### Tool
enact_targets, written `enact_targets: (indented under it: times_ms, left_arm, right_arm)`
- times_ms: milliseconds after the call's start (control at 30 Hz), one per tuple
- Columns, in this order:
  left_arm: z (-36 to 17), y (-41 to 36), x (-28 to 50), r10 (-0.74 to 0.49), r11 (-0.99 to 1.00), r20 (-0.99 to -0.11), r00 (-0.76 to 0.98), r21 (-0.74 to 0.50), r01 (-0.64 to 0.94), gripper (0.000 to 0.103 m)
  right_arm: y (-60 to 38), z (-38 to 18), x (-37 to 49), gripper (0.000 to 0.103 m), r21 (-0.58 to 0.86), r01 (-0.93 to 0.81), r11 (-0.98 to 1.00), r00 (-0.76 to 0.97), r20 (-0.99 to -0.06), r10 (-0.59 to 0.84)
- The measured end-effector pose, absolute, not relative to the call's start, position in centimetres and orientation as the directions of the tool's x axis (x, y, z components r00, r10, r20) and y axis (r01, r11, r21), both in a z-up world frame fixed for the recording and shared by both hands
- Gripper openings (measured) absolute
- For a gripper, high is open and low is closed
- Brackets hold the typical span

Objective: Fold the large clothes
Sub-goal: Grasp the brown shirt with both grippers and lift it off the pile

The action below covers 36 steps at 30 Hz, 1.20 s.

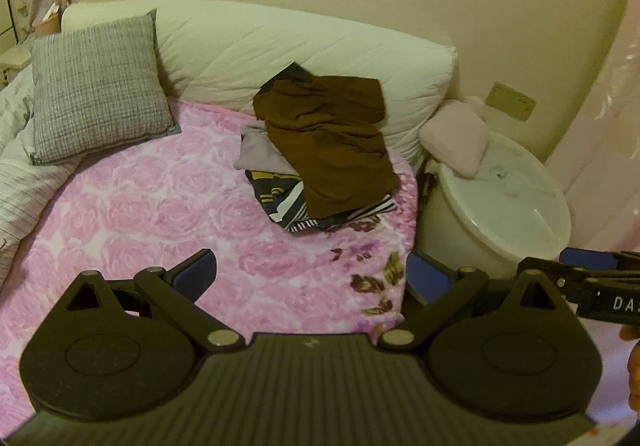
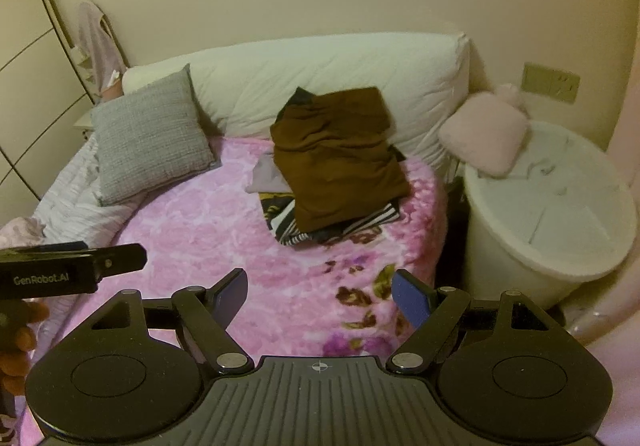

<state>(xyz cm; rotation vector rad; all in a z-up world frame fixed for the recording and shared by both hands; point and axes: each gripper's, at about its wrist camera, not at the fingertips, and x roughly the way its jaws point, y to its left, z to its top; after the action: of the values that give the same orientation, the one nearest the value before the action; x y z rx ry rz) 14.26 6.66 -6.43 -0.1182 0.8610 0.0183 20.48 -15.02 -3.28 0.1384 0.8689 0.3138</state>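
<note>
**Both grippers empty above the bed**

Left wrist view: left gripper held over the pink floral blanket, fingers spread wide, nothing between them. Folded brown garment topping a pile of clothes far across the blanket, against the white pillow. Grey cushion to the left, white tub beside the bed.

Right wrist view: right gripper likewise spread apart and empty, well short of the brown garment. Left gripper's tip at the left edge.
</note>
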Motion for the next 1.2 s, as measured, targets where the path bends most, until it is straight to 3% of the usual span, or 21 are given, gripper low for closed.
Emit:
enact_targets:
  times_ms: [333,600,1200]
  left_arm:
    - [-13.4,8.4,26.4,0.006,0.988,-0.811,0.586,-0.087,-0.130,0.094]
    - [-18.3,8.4,37.2,0.006,0.986,-0.813,0.583,-0.092,-0.139,0.091]
    - [-29.0,10.9,52.4,-0.001,0.983,-0.850,0.526,-0.098,-0.156,0.087]
  right_arm:
    - [-16.6,-10.5,33.4,0.072,0.275,-0.226,0.935,0.582,-0.731,0.356]
    - [-16.0,-16.2,44.8,0.058,0.264,-0.234,0.936,0.571,-0.742,0.352]
    - [-10.3,-27.0,61.7,0.051,0.132,-0.374,0.918,0.546,-0.769,0.333]
